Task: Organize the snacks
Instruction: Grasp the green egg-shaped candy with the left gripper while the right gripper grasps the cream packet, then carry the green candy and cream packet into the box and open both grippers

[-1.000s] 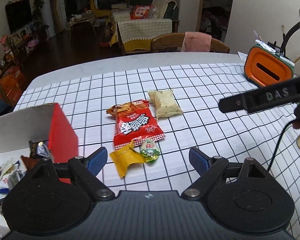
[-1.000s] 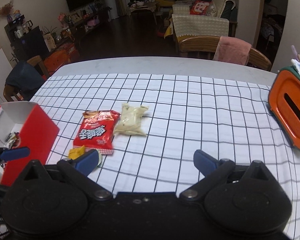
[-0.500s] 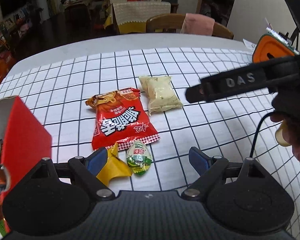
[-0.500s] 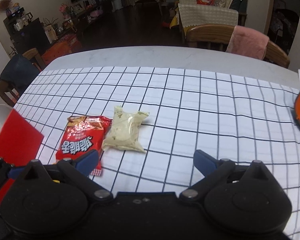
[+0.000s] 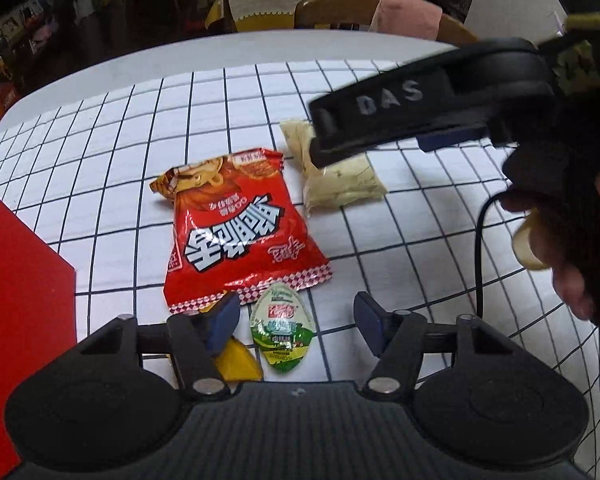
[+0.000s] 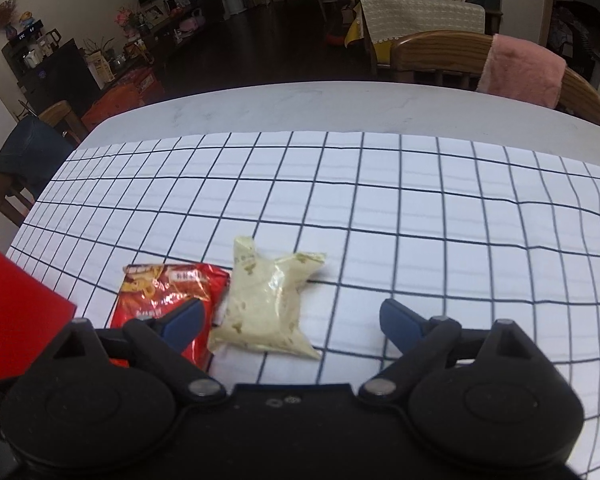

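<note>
Four snacks are lying on the checked tablecloth (image 6: 380, 208) beside the red box (image 5: 16, 280). Your left gripper (image 5: 296, 320) is closing with the small green-labelled packet (image 5: 282, 330) lying between its jaws, nothing pressing on it yet; the yellow wrapper (image 5: 236, 360) is sitting under the left finger. Your right gripper (image 6: 290, 320) is also closing, jaws wide, around the pale bag (image 6: 266, 304), not yet touching. Both look light, soft and crinkly, and likely slippery, so you are better off pinching across the puffed middle than at a sealed edge. The red chip bag (image 5: 236, 224), touching the pale one, is carrying large white Chinese characters, upside down to you. "DAS" is reading clearly on the right gripper's side. The green packet's print is too small to read
</note>
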